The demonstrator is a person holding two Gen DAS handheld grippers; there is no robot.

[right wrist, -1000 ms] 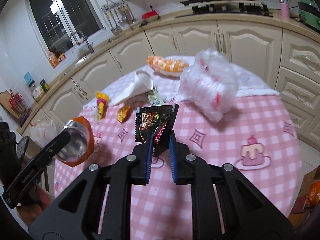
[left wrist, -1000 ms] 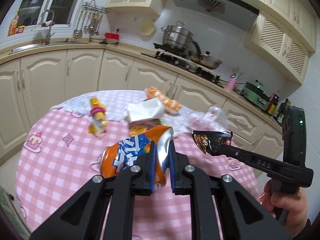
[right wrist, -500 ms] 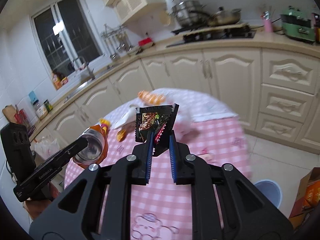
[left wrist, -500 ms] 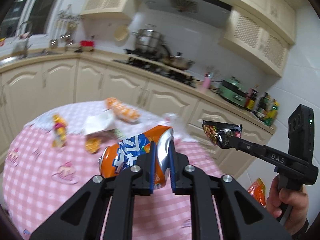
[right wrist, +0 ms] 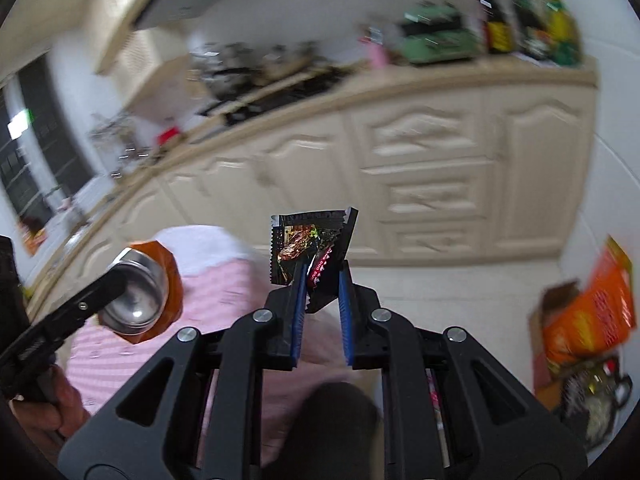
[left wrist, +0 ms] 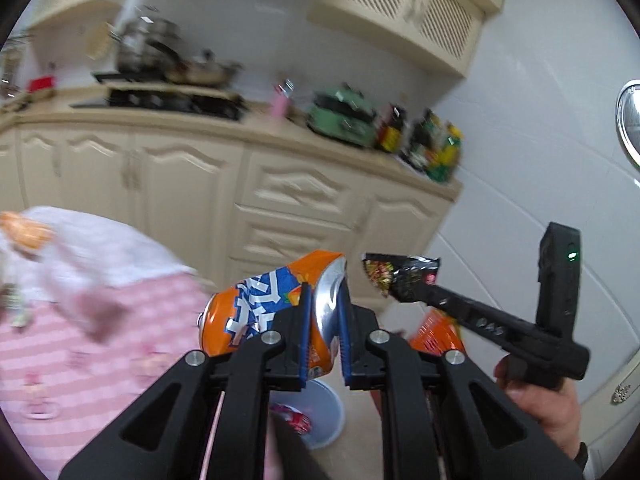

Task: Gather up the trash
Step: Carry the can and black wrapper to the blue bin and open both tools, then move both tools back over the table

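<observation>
Left wrist view: blurred kitchen; bin [left wrist: 320,412] half hidden behind crushed can [left wrist: 256,312].

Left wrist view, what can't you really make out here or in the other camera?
- Bin, left wrist view: mostly hidden behind the left gripper and its can; contents unclear.
- Table litter: motion-blurred, unidentifiable.
- Counter bottles, right wrist view: labels smeared.
- Wrapper in the right gripper: print too small.
- Orange bag: blurred at the edge.
</observation>
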